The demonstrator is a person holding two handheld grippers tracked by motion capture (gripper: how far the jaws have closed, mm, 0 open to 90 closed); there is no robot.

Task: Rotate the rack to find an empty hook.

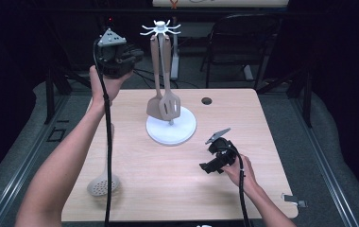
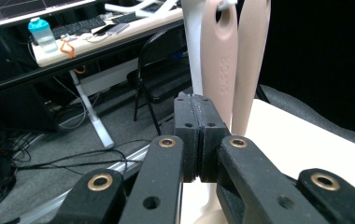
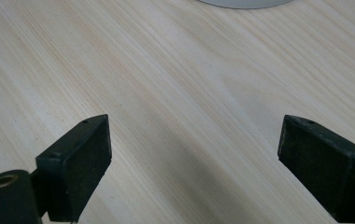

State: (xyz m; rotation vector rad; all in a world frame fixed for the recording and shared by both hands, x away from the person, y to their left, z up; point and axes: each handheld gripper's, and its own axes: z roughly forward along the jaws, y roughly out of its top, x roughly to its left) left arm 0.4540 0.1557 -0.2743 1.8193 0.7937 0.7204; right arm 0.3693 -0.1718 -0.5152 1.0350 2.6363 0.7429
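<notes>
Under both claws lies the wooden table (image 1: 135,189), the biggest thing, pale and with a small dark hole near its far edge. Between the two claws, toward the far middle of the table, stands the white rack (image 1: 170,130): a round base, a thin pole and a top with small hooks. From these hooks hang two beige tools, a solid spatula (image 1: 155,101) and a slotted spatula (image 1: 170,105), side by side and almost touching each other.

High above the far left corner of the table the left claw (image 1: 137,54) is held up in the air, at the level of the rack's top and just beside the hanging handles. Its jaws are pressed together with nothing between them, and in the left gripper view the two handles (image 2: 234,60) rise right behind the closed tips.

Low over the table, near the right side and in front of the rack, is the right claw (image 1: 204,168). Its jaws are spread wide over bare wood, with nothing between them.

Far below the left claw, at the near left edge, a beige skimmer (image 1: 103,184) lies flat, well apart from both claws.
</notes>
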